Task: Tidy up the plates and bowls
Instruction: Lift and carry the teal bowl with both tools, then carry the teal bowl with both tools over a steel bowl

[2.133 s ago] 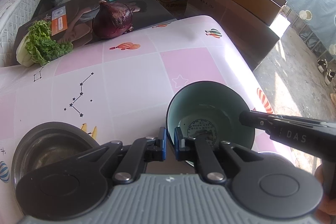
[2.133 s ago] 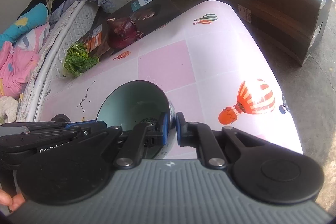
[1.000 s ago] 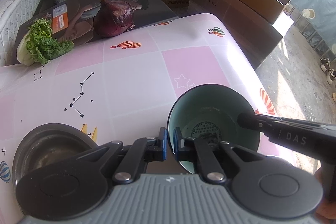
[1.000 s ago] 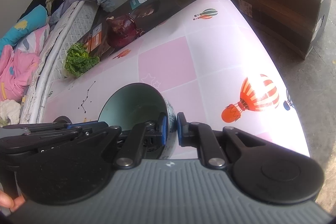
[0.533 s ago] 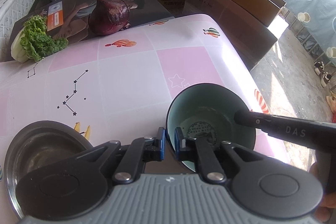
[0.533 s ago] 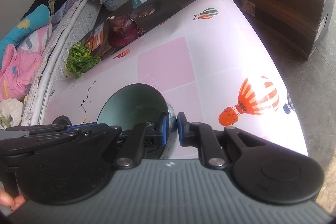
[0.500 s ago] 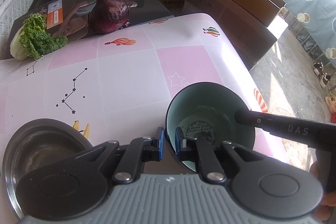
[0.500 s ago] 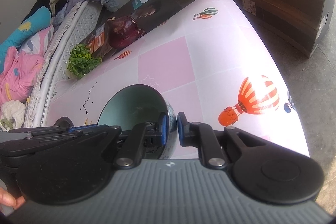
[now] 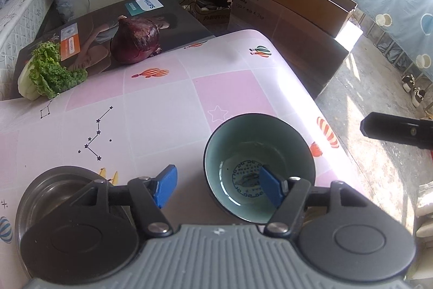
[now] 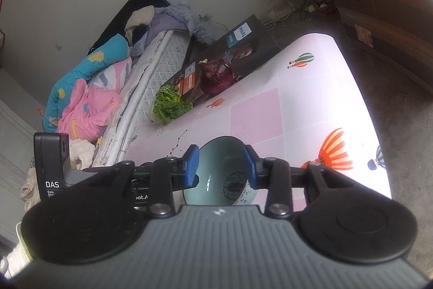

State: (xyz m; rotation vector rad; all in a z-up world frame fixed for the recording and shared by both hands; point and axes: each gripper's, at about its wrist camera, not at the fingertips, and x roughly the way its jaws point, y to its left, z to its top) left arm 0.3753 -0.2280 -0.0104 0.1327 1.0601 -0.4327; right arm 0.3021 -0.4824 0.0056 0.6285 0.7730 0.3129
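A teal ceramic bowl (image 9: 259, 164) with a dark outside and a printed round mark inside stands upright on the pink patterned table (image 9: 162, 104). It also shows in the right wrist view (image 10: 224, 175). My left gripper (image 9: 216, 187) is open, its jaws spread across the bowl's near rim, holding nothing. My right gripper (image 10: 220, 165) is open and empty above the bowl. A steel bowl (image 9: 54, 188) sits at the near left, partly hidden by my left gripper.
A red onion (image 9: 135, 42) and a lettuce (image 9: 48, 72) lie by a dark Philips box (image 9: 108, 23) at the table's far edge. A bed (image 10: 108, 88) runs along the left. Cardboard boxes (image 9: 297, 4) stand beyond the table's right edge.
Both grippers have opened and let go of the teal bowl's rim. The right gripper has pulled back and up. The bowl now stands alone on the table.
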